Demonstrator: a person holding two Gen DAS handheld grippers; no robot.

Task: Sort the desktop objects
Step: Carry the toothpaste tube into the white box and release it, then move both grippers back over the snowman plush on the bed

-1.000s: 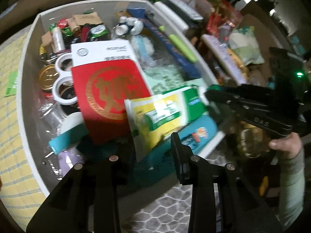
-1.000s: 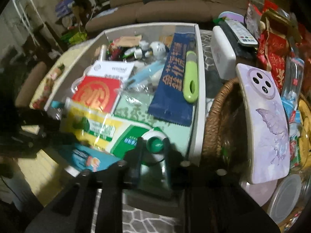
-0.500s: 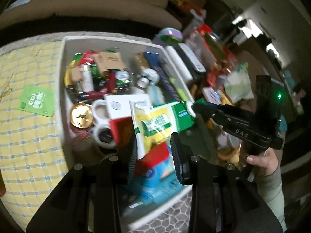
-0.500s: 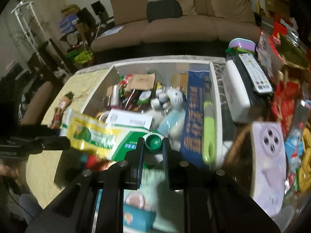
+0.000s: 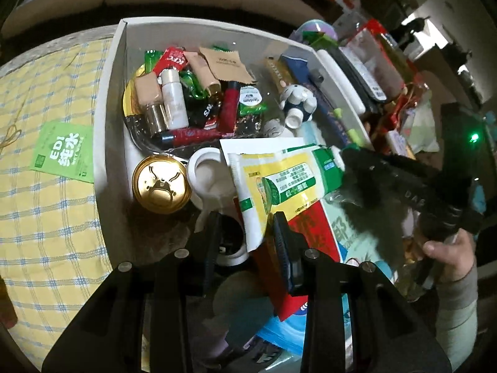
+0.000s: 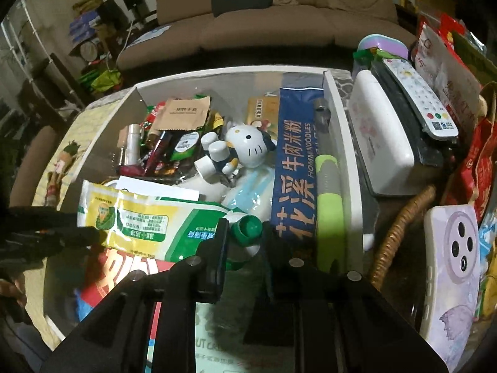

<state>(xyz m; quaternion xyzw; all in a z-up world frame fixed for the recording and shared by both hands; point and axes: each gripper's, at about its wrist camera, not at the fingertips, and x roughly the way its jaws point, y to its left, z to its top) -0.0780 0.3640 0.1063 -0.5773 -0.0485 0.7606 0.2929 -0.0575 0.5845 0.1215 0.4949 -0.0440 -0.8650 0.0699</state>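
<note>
Most of the sorting looks done already: the white bin [image 5: 110, 99] is stuffed with sachets, little bottles, a gold lid [image 5: 161, 186] and a cat figurine [image 6: 248, 149], and only a green sachet [image 5: 63, 152] lies out on the yellow checked cloth past the bin's left wall. The yellow-green refill pouch [image 5: 279, 183] hangs over the bin's near half, carried at both ends. The left gripper [image 5: 245, 239] is clamped on its flat bottom edge, while the right gripper [image 6: 242, 242] pinches the green cap [image 6: 248, 227], jaws just starting to ease apart. Room is tight: the bin's right wall sits just beside a wicker basket [image 6: 400, 217] and a white case [image 6: 382, 143], so any free space is really only upward.
</note>
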